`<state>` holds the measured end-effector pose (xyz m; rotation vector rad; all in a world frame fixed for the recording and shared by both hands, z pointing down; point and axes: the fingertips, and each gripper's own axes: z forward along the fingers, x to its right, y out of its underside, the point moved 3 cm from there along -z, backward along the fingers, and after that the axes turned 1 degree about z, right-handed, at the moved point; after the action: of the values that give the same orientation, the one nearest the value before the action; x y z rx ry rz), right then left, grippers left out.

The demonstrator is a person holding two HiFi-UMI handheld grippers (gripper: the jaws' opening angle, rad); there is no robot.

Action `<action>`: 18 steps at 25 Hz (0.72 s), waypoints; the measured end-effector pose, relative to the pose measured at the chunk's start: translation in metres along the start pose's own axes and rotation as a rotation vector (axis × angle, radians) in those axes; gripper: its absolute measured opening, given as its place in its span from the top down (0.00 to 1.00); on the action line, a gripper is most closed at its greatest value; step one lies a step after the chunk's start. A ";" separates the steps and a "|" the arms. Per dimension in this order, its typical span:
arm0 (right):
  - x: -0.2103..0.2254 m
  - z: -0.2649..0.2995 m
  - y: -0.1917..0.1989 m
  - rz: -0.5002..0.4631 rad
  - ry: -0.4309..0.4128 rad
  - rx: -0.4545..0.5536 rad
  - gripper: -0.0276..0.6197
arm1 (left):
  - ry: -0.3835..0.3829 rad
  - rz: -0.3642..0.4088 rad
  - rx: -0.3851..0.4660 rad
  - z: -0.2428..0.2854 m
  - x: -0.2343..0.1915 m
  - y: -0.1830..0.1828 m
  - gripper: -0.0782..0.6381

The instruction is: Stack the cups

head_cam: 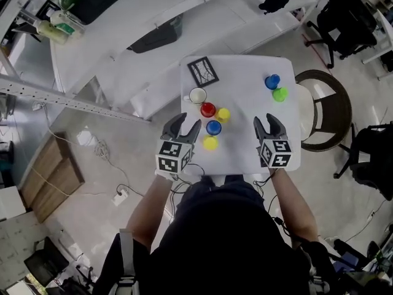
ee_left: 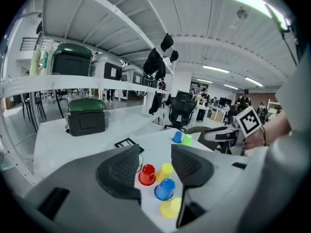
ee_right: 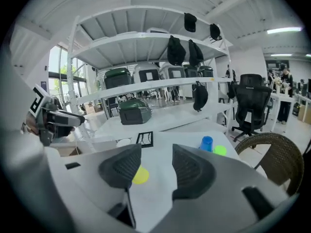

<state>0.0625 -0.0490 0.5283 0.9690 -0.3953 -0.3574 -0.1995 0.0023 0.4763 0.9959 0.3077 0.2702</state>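
Several small cups stand upside down on the white table [head_cam: 245,146]. Near its left edge sit a red cup [head_cam: 208,110], a yellow cup [head_cam: 223,114], a blue cup [head_cam: 214,128] and a second yellow cup [head_cam: 210,143]. A blue cup [head_cam: 272,82] and a green cup [head_cam: 280,94] stand together at the far right. My left gripper [head_cam: 185,126] hovers at the near left edge, open and empty; through its jaws I see the red cup [ee_left: 146,174] and the blue cup [ee_left: 165,189]. My right gripper [head_cam: 268,124] is at the near right, open and empty, with the yellow cup [ee_right: 141,175] behind its left jaw.
A white mug [head_cam: 197,96] and a black wire frame [head_cam: 203,70] lie at the table's far left. A wicker chair [head_cam: 325,109] stands to the right. Long white shelves [head_cam: 153,23] with bins run behind the table. Cables lie on the floor [head_cam: 104,158] at the left.
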 end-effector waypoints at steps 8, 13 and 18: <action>-0.076 0.014 0.001 -0.120 -0.098 -0.017 0.65 | -0.037 -0.016 0.007 -0.026 -0.030 0.015 0.61; -0.112 0.022 0.023 -0.165 -0.157 -0.097 0.65 | -0.016 -0.048 -0.007 -0.034 -0.035 0.029 0.61; -0.148 0.031 0.074 -0.204 -0.240 -0.213 0.64 | 0.010 -0.054 -0.037 -0.040 -0.030 0.049 0.62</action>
<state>-0.0725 0.0354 0.5821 0.7610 -0.4667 -0.6918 -0.2458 0.0475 0.5014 0.9485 0.3367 0.2312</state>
